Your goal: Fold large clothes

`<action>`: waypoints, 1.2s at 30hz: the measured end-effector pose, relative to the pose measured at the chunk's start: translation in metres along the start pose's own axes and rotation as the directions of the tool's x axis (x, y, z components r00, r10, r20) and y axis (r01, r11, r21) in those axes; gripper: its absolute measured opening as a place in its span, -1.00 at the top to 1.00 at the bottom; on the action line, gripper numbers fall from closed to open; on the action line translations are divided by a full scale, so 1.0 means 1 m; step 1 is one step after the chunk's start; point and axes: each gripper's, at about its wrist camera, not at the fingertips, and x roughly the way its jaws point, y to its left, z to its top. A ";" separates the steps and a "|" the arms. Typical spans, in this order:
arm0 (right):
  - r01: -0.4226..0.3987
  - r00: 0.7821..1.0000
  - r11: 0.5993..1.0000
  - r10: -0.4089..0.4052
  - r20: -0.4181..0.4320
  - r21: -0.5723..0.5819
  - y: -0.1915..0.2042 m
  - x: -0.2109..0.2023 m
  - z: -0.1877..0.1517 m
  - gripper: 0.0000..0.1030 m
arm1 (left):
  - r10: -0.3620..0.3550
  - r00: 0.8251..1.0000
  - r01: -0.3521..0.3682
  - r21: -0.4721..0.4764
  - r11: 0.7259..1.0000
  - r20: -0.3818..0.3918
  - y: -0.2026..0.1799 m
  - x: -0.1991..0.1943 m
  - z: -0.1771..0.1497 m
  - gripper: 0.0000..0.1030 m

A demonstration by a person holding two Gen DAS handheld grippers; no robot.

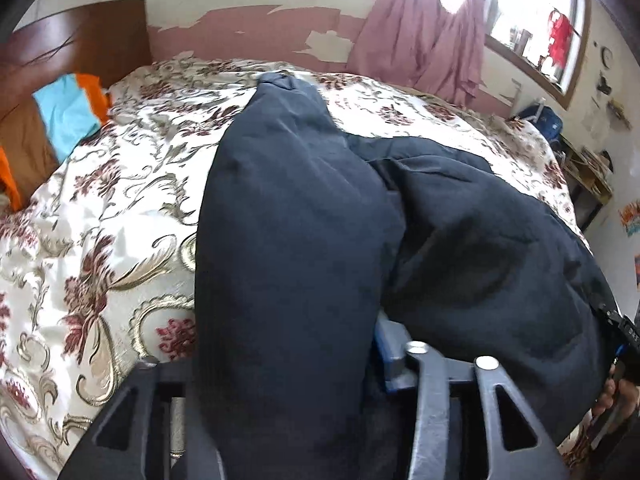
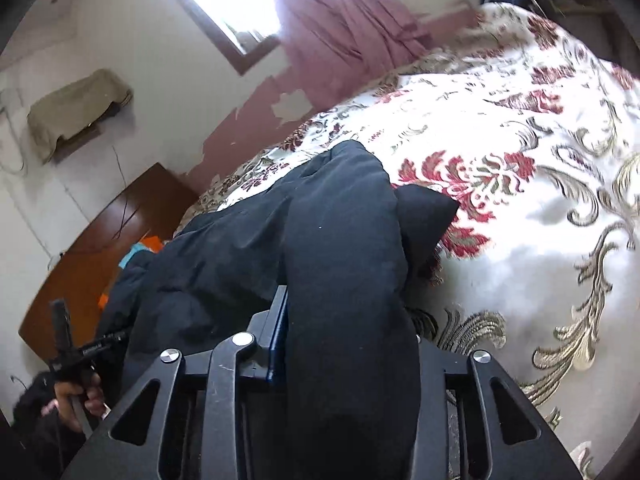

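The left gripper (image 1: 288, 360) has its fingers closed on a thick fold of the dark navy garment (image 1: 304, 208), which bulges up between them and hides the tips; only a blue pad (image 1: 386, 354) shows at the right side of the fold. The right gripper (image 2: 344, 344) is likewise clamped on the same garment (image 2: 336, 248), the cloth draped over its fingers with a blue pad (image 2: 280, 340) pressed against the fold's left side. Seen from the right wrist, the left gripper's handle (image 2: 76, 356) and the hand (image 2: 76, 400) holding it sit at the garment's far left end.

From both grips the garment runs outward across the floral bedspread (image 1: 100, 220), lying bunched along the bed's near edge, one end reaching toward the middle of the bed. At the head of the bed stands a brown wooden headboard (image 1: 80, 40) with blue and orange cloth (image 1: 70, 112) beside it. Behind the bed's far edge, a wall with peeling pink paint (image 1: 256, 36), a pink curtain (image 1: 420, 28) and bright windows (image 1: 532, 16).
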 end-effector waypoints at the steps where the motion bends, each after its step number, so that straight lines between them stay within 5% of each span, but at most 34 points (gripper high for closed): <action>1: 0.016 1.000 1.000 -0.016 0.000 0.000 0.001 0.002 -0.001 0.24 | 0.004 1.000 -0.004 -0.011 1.000 -0.003 0.003 0.001 -0.002 -0.12; 5: 0.107 0.994 0.994 -0.107 0.009 -0.022 0.005 0.003 -0.006 -0.26 | -0.008 1.000 0.008 -0.071 0.997 0.002 0.017 -0.001 -0.010 -0.52; 11: 0.203 0.978 0.971 -0.194 0.080 -0.127 0.022 -0.012 -0.015 -0.76 | -0.085 0.995 0.092 -0.182 0.979 0.043 0.034 -0.015 -0.022 -0.63; 18: 0.284 0.952 0.924 -0.241 0.186 -0.257 0.053 -0.031 -0.023 -0.83 | -0.070 0.991 0.089 -0.172 0.981 0.114 0.027 -0.042 -0.039 -0.85; 27: 0.332 0.910 0.905 -0.233 0.342 -0.266 0.073 -0.070 -0.035 -0.90 | -0.006 0.982 0.032 -0.138 0.990 0.187 0.012 -0.071 -0.057 -0.90; 36: 0.330 0.887 0.902 -0.195 0.419 -0.279 0.090 -0.096 -0.047 -0.95 | -0.075 0.968 0.095 -0.074 0.993 0.239 -0.015 -0.103 -0.075 -0.95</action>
